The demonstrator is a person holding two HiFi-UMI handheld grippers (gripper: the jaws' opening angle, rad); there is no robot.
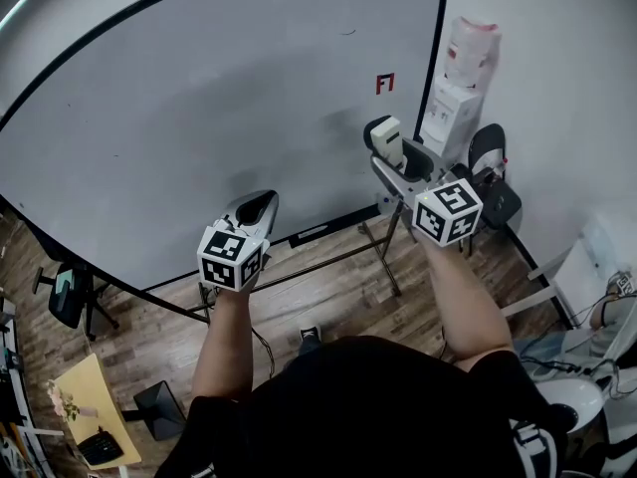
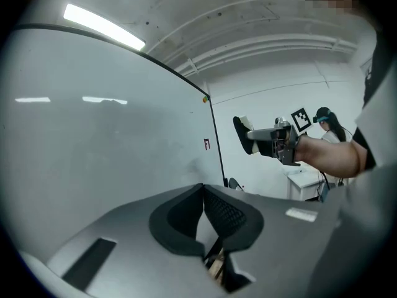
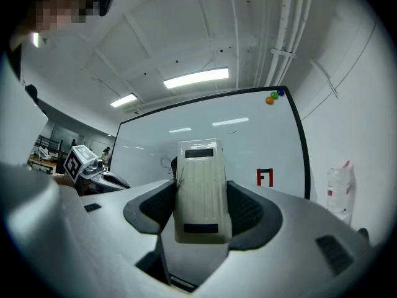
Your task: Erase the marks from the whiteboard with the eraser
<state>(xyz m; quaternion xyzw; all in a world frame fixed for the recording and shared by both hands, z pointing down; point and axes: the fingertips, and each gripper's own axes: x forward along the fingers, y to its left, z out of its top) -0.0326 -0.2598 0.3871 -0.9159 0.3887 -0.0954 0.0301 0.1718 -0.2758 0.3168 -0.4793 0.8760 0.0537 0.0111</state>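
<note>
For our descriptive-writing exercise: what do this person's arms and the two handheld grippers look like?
The left gripper and right gripper both have smooth grey moulded shells, with black, fine-textured pads lining the jaws. Each carries a white cube printed with black square markers. The person wears a black short-sleeved top, so the forearms are bare.

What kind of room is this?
Probably an office or meeting room: there is a big whiteboard, a water dispenser stands beside it, and a black chair sits nearby.
</note>
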